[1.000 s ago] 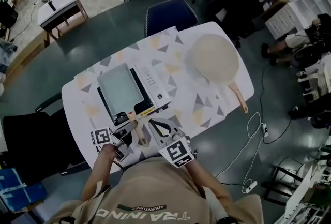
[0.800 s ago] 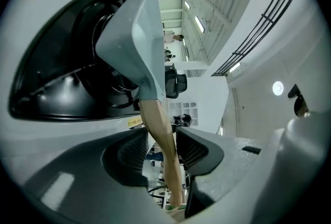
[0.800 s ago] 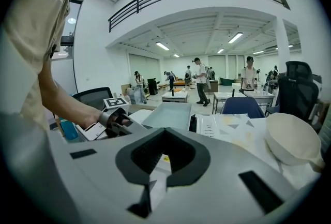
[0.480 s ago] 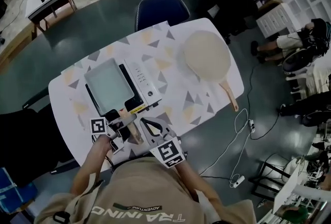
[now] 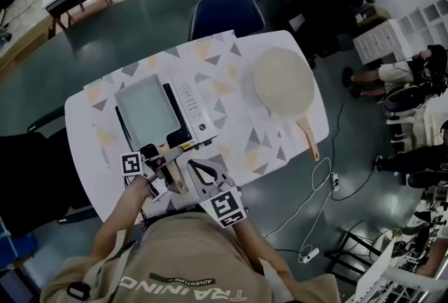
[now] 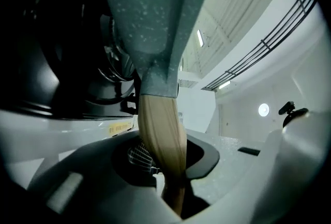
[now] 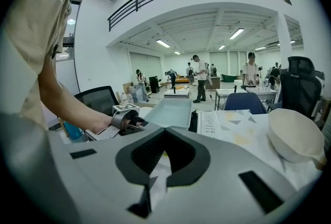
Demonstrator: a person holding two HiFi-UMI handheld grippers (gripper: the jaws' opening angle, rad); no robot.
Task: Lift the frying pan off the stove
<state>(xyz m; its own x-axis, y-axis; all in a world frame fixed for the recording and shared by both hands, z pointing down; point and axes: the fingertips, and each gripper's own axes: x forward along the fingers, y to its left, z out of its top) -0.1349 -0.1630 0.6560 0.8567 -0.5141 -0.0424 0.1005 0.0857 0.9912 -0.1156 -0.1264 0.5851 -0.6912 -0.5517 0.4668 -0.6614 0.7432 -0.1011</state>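
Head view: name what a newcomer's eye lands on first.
The square grey frying pan sits on the stove at the left of the table. The left gripper has just been closing on its wooden handle. A round cream pan lies apart at the right.

The frying pan [image 5: 147, 109] has a matt grey speckled coat, and its handle [image 6: 160, 135] is smooth pale wood. The stove [image 5: 190, 104] looks like glossy white plastic. Near the right edge of the table [image 5: 231, 137], the round pan [image 5: 282, 79] is matt cream.
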